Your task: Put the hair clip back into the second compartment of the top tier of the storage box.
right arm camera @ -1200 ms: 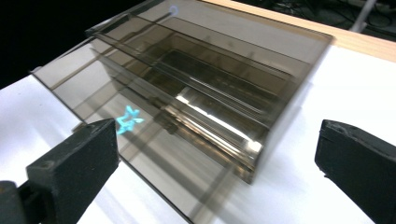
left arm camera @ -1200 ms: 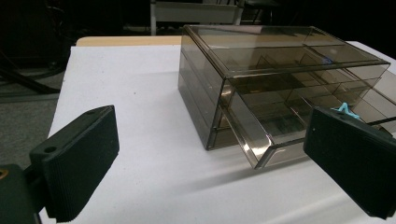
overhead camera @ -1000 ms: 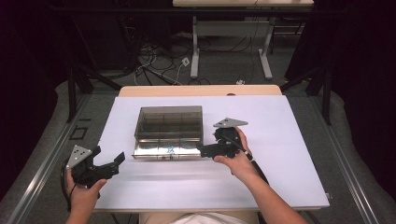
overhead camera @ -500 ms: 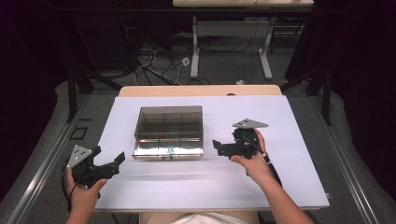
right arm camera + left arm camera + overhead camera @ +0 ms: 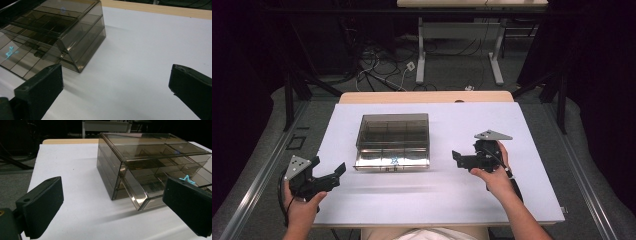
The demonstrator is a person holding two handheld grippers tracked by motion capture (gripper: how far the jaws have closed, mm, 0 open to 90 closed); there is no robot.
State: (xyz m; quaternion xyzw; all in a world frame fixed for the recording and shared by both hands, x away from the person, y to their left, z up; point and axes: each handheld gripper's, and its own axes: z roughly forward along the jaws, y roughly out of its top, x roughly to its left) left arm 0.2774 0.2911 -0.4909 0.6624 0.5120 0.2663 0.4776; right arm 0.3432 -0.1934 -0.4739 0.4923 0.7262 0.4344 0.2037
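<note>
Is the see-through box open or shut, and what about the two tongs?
Smoky clear box: resting flat on the white table, its top drawer pulled out a little.
Small blue thing: lying in the pulled-out drawer.
Left tongs: open, holding nothing, pointing toward the box.
Right tongs: open, holding nothing, apart from the box.

Glossy smoky plastic drawer box (image 5: pixel 393 141); matt white tabletop (image 5: pixel 462 190)
</note>
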